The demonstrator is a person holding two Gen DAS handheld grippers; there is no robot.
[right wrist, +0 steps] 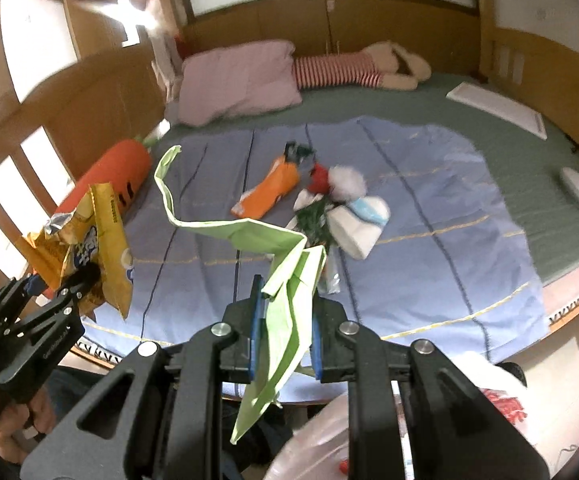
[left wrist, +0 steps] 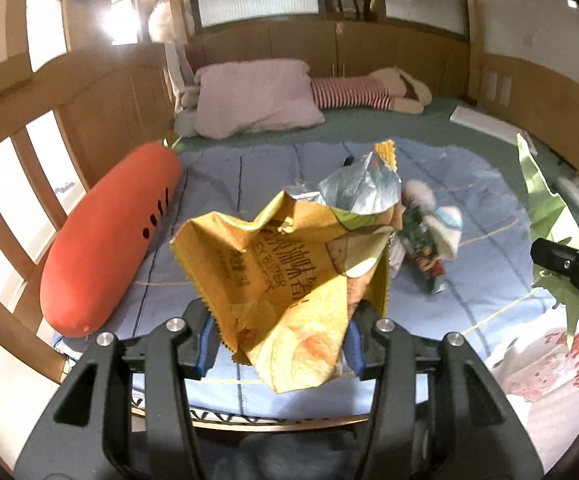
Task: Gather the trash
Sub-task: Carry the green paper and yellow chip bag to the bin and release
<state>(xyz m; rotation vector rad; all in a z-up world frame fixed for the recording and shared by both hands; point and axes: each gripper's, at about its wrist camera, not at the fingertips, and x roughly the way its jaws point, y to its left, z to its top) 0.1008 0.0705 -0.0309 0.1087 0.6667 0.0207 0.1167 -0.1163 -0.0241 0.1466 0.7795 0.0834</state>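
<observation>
Clamped between the pads of the right gripper (right wrist: 283, 332), a folded green paper strip (right wrist: 285, 280) is hanging over the near edge of the blue blanket (right wrist: 429, 216), its long axis running up and away from the jaws. Beside it, the left gripper (left wrist: 279, 340) is pinching a crumpled yellow snack bag (left wrist: 289, 272) above the same edge. Both pieces are being carried clear of the bed. A white plastic bag (right wrist: 313, 440) is lying directly below the right gripper, nearer to it than to the left. Remaining litter, including an orange packet (right wrist: 267, 192), is sitting at the blanket's middle.
</observation>
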